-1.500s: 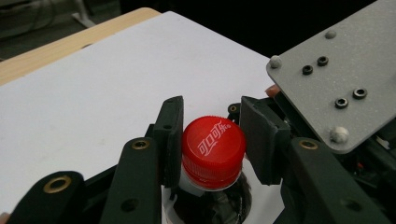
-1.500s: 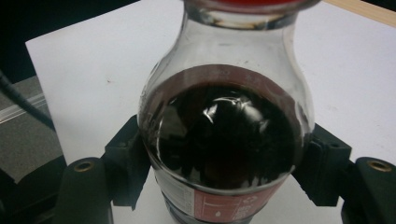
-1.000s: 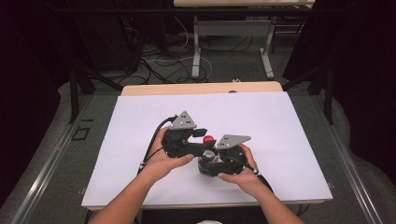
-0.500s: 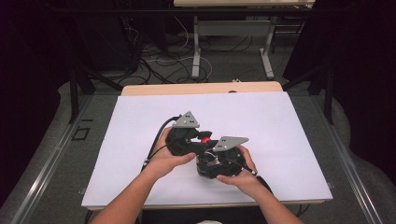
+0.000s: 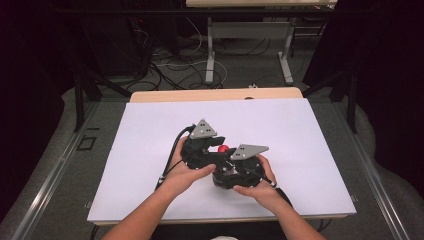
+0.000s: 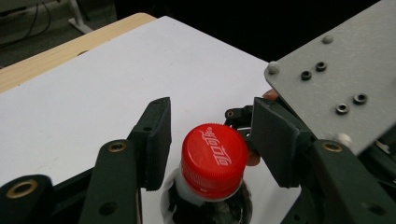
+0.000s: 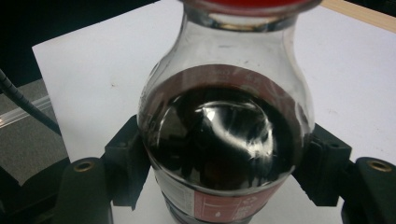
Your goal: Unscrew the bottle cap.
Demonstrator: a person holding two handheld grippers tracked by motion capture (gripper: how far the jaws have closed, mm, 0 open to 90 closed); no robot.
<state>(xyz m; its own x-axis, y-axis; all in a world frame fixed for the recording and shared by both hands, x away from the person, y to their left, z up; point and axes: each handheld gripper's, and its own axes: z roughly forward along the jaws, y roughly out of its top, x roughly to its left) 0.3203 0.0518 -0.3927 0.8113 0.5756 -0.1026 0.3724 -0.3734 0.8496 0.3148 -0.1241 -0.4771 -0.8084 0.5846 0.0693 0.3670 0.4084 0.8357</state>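
A glass cola bottle (image 7: 224, 140) with dark drink and a red cap (image 6: 215, 158) stands upright on the white table top (image 5: 150, 150). My right gripper (image 7: 224, 172) is shut on the bottle's body, with a pad (image 7: 128, 163) pressed against each side. My left gripper (image 6: 210, 121) reaches over the top, one jaw on either side of the cap. Its jaws have just been opening, and a small gap now shows on both sides of the cap. In the high view both grippers (image 5: 220, 151) (image 5: 235, 172) meet at the red cap (image 5: 223, 148) near the table's front middle.
A wooden strip (image 5: 215, 94) runs along the table's far edge. Behind it, table legs (image 5: 210, 50) and loose cables (image 5: 170, 65) cover the floor. The left gripper's black cable (image 5: 172, 155) trails across the white top. A grey plate (image 6: 336, 70) of the right gripper sits close on the right.
The red cap, mostly covered half a second ago, shows again between the left jaws. Both hands have stayed almost where they were.
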